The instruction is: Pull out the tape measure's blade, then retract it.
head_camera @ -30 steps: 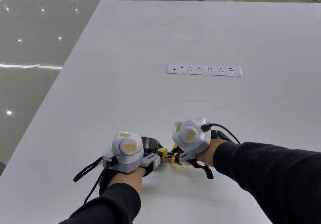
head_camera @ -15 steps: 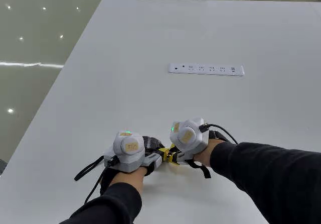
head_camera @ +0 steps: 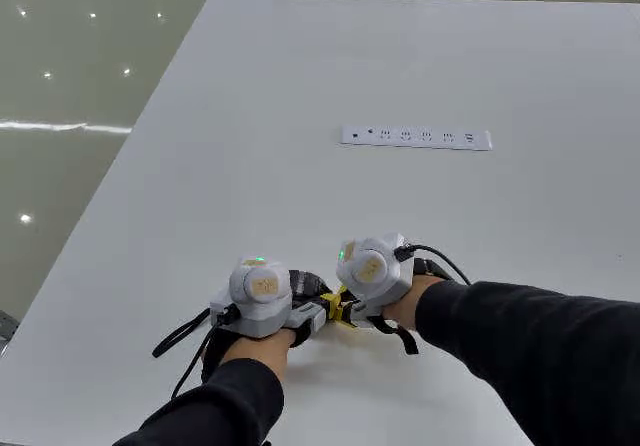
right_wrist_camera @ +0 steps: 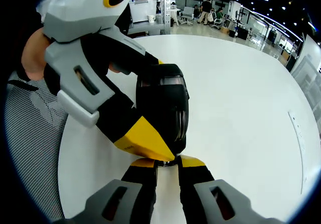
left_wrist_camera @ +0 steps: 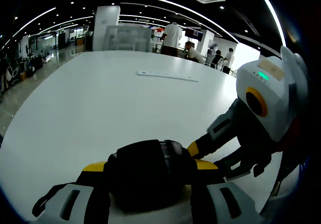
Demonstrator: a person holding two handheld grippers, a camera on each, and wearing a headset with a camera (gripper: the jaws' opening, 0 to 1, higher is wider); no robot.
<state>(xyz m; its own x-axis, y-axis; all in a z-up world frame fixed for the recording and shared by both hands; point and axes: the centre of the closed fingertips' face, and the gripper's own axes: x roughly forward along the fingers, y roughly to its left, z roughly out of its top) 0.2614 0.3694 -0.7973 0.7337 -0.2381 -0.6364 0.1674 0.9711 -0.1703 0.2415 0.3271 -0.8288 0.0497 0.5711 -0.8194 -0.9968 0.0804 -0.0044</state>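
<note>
A black tape measure (head_camera: 305, 286) rests on the white table (head_camera: 300, 116) near its front edge. In the left gripper view its round black case (left_wrist_camera: 150, 176) fills the space between the yellow-padded jaws, and my left gripper (left_wrist_camera: 149, 164) is shut on it. My right gripper (right_wrist_camera: 168, 162) meets the case (right_wrist_camera: 163, 108) at its mouth. Its jaws stand nearly together around the small metal blade tip (right_wrist_camera: 166, 159). No length of blade shows between the tip and the case. In the head view the two grippers (head_camera: 318, 306) (head_camera: 342, 311) touch tip to tip.
A white power strip (head_camera: 416, 137) lies across the middle of the table, well beyond the grippers. A black strap (head_camera: 180, 334) trails to the left of the left gripper. The table's left edge (head_camera: 110, 181) drops to a glossy floor. People stand far back (left_wrist_camera: 173, 35).
My right gripper has slid left, toward the left gripper and the case, closing the small gap between them. The left gripper has stayed put.
</note>
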